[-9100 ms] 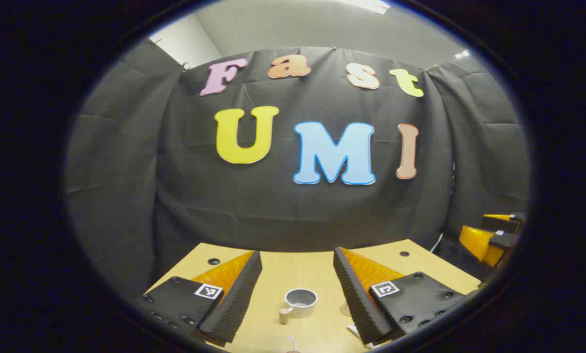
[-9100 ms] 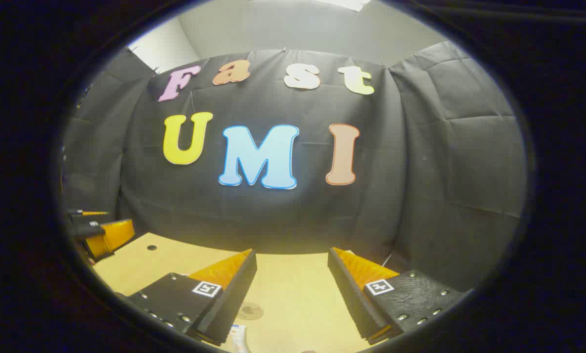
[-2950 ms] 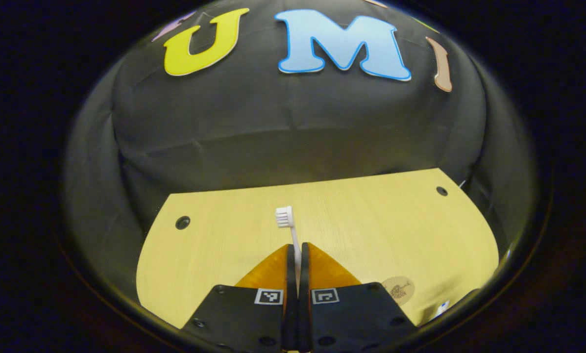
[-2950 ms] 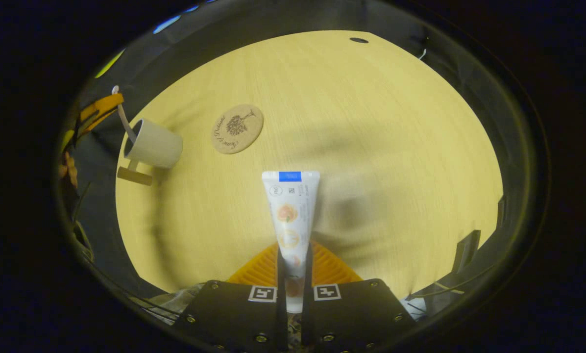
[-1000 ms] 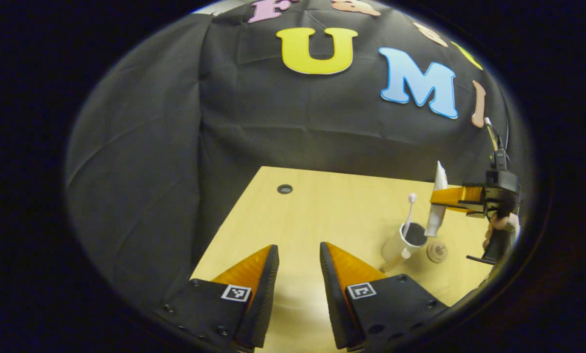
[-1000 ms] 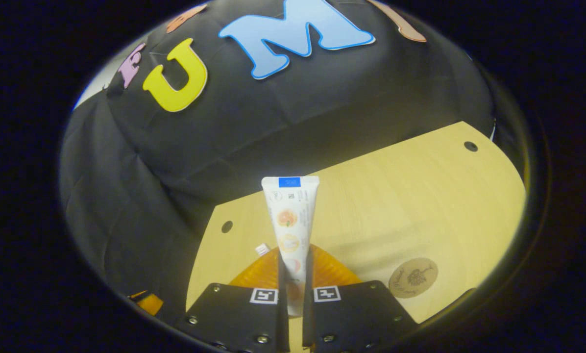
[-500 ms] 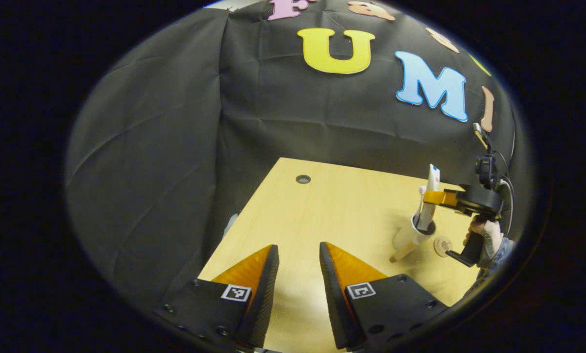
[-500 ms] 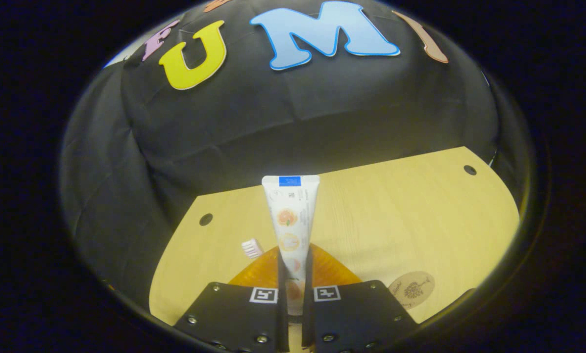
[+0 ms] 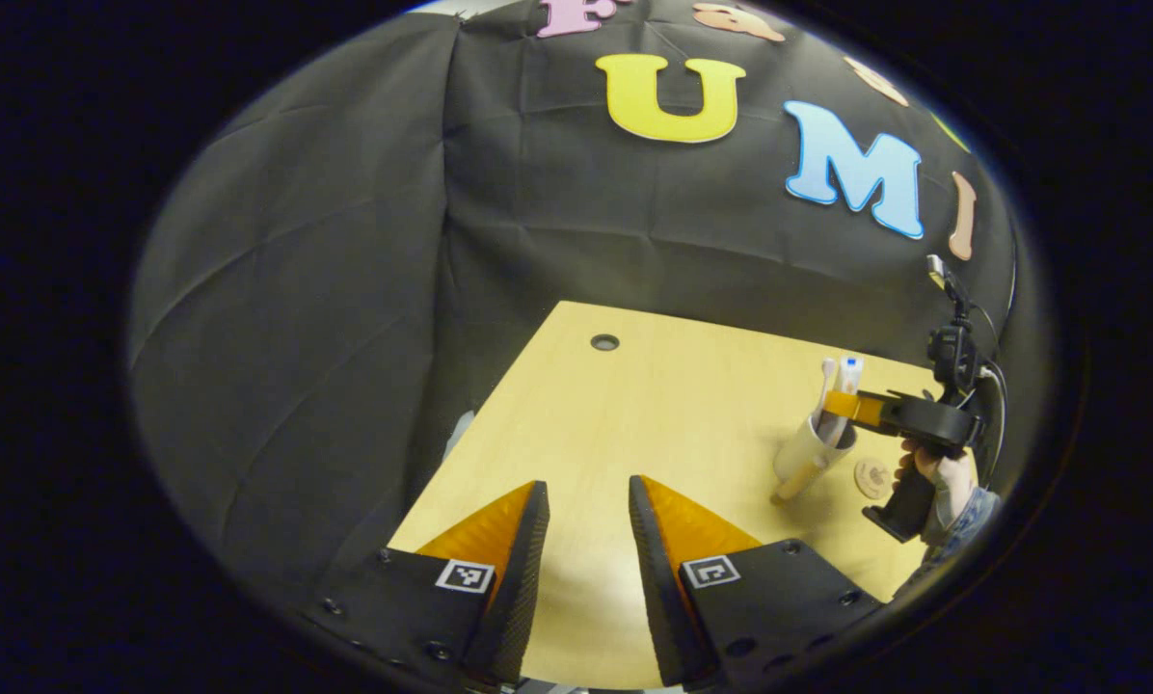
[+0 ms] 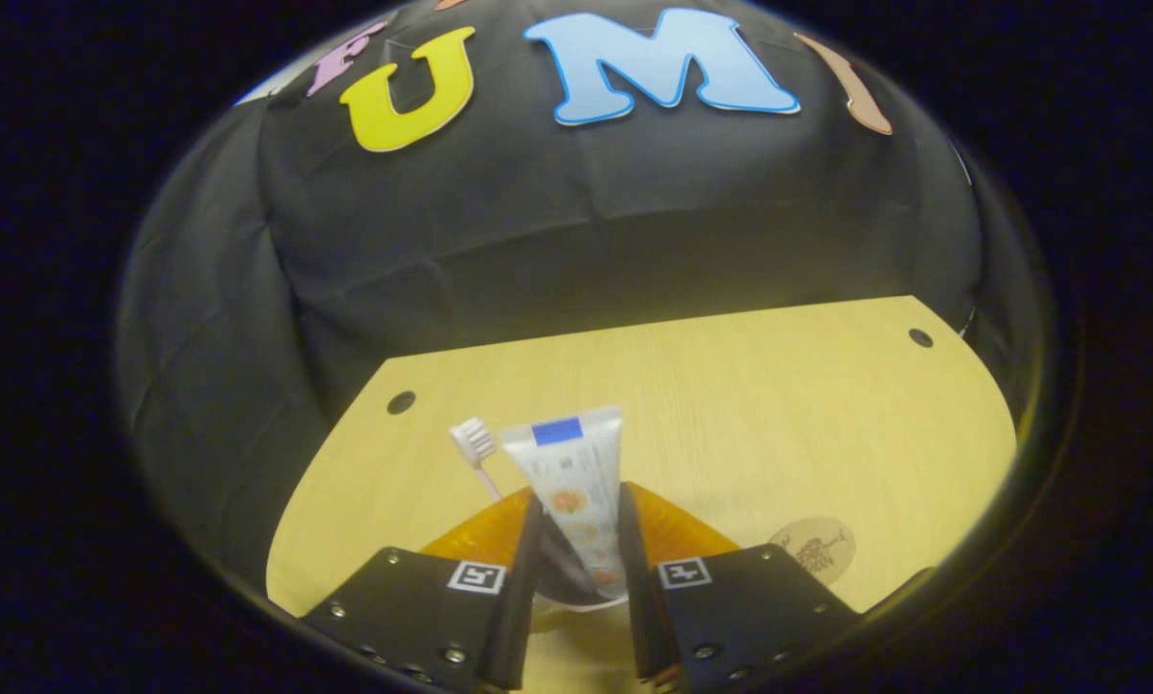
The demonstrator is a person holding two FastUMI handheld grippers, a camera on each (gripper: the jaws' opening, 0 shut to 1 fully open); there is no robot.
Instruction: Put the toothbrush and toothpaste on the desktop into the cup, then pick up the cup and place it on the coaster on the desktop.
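The white cup (image 9: 800, 456) stands on the wooden desktop (image 9: 634, 405) at the far right of the left gripper view. The toothbrush (image 9: 825, 378) and the toothpaste tube (image 9: 847, 376) stick up out of it. My left gripper (image 9: 586, 490) hovers open and holds nothing, well to the left of the cup. In the right gripper view, my right gripper (image 10: 579, 493) is open around the tube (image 10: 572, 477), which leans inside the cup rim (image 10: 586, 604). The brush head (image 10: 470, 440) shows just to the tube's left. The round coaster (image 10: 813, 549) lies beside the cup, at the right.
A hand (image 9: 935, 474) holds the right gripper's handle beyond the cup, with the coaster (image 9: 871, 475) below it. The black cloth wall closes off the desk's far side. Small round holes (image 10: 400, 402) sit near the desktop's back corners.
The right gripper lowered the toothpaste into the cup and its fingers have spread apart, so the tube now leans loose. The left gripper has hardly moved.
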